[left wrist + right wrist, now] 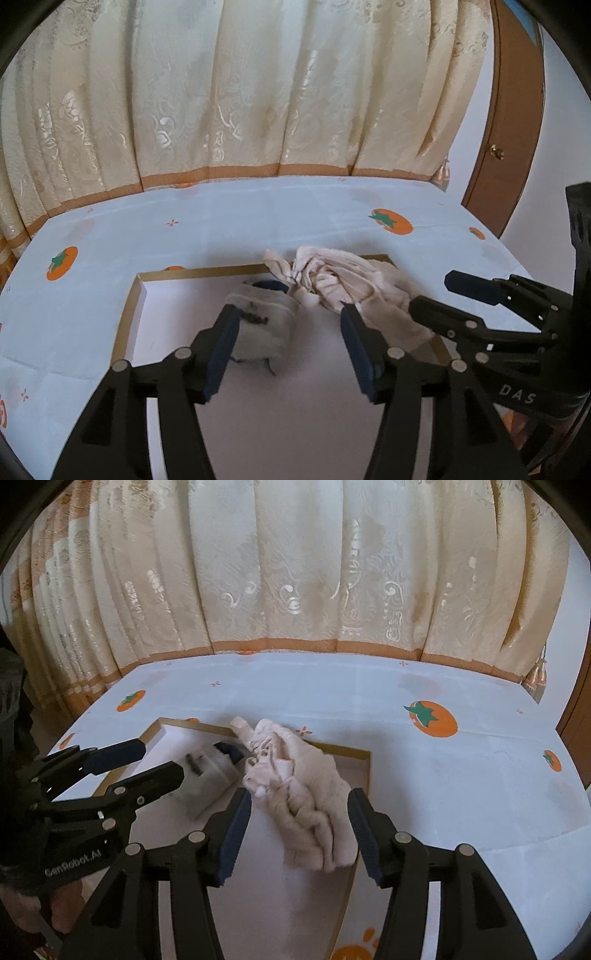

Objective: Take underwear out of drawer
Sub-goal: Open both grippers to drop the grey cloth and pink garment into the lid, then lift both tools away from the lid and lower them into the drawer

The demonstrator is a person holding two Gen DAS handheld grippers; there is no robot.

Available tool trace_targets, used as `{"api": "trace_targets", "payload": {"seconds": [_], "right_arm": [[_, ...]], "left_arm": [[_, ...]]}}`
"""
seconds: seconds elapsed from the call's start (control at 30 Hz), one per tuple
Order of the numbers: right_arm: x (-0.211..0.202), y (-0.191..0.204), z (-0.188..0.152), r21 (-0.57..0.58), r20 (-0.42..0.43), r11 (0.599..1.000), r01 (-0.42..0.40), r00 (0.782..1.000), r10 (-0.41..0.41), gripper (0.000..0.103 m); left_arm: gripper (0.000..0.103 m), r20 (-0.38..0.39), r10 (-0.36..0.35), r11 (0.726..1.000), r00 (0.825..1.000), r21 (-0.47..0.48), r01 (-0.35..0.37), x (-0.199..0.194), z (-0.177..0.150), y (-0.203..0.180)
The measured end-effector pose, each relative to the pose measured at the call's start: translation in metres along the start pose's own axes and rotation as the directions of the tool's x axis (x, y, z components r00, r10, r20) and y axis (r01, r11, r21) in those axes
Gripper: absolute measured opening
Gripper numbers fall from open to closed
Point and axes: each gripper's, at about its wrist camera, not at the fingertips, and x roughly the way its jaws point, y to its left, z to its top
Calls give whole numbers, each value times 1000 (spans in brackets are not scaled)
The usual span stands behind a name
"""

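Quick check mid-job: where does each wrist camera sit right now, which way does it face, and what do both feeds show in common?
Left wrist: sits on the left gripper, looking down and forward past its open fingers at the white folded garment in the drawer; the right gripper shows at the right.
Right wrist: sits on the right gripper, looking down at the pink underwear lying free between its open fingers; the left gripper shows at the left.
Shared: drawer, both garments, persimmon tablecloth, curtain.

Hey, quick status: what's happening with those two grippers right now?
Left gripper and right gripper open, empty. Pink underwear draped over drawer edge. White folded garment remains inside.
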Motion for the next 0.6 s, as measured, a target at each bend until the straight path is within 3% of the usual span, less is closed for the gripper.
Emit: {"api": "trace_targets", "payload": {"seconds": [0.6], "right_arm": [[-94, 33, -54, -90, 88, 993, -70, 993, 78, 62]], "left_arm": [[59, 58, -80, 994, 995, 73, 75, -90, -63, -6]]}}
